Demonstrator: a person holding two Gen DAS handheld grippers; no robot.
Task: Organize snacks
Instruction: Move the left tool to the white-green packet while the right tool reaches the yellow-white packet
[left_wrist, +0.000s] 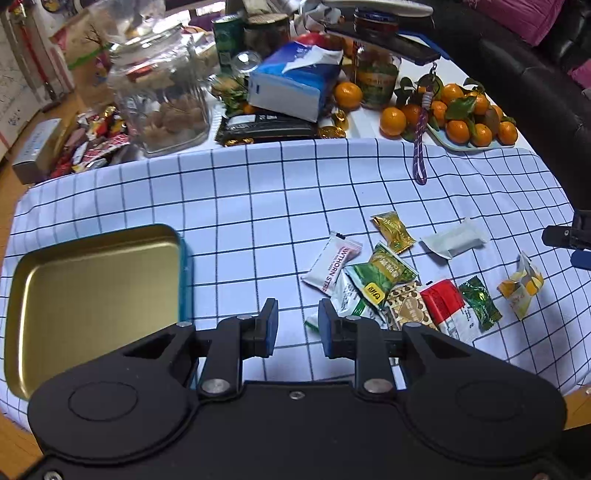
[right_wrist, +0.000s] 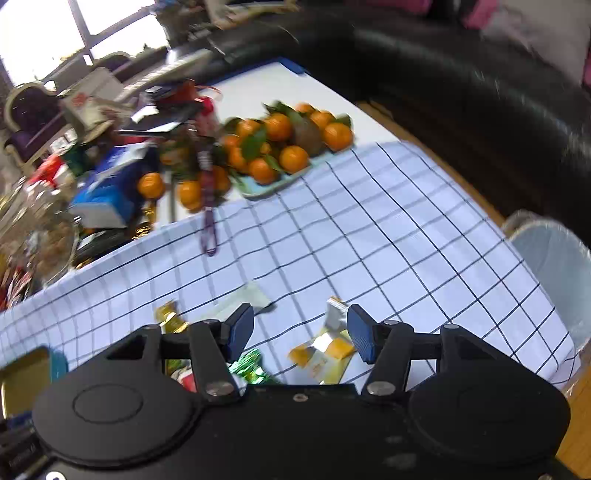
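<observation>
Several wrapped snacks lie on the checked cloth (left_wrist: 258, 206): a white-pink hawthorn pack (left_wrist: 330, 265), a green pack (left_wrist: 380, 275), a gold candy (left_wrist: 392, 230), a white pack (left_wrist: 454, 242), a red-white pack (left_wrist: 445, 304), a yellow pack (left_wrist: 522, 286). An empty gold tin tray (left_wrist: 92, 295) lies at the left. My left gripper (left_wrist: 297, 325) is open and empty, between tray and snacks. My right gripper (right_wrist: 301, 334) is open and empty, just above the yellow pack (right_wrist: 325, 350); the green candy (right_wrist: 251, 367) lies by its left finger.
At the back stand a glass jar (left_wrist: 162, 99), a tissue box (left_wrist: 291, 81), cans, a plate of tangerines (left_wrist: 465, 114) and a purple lanyard (left_wrist: 419, 147). A black sofa (right_wrist: 480, 92) borders the table. A bin (right_wrist: 554, 266) stands at the right.
</observation>
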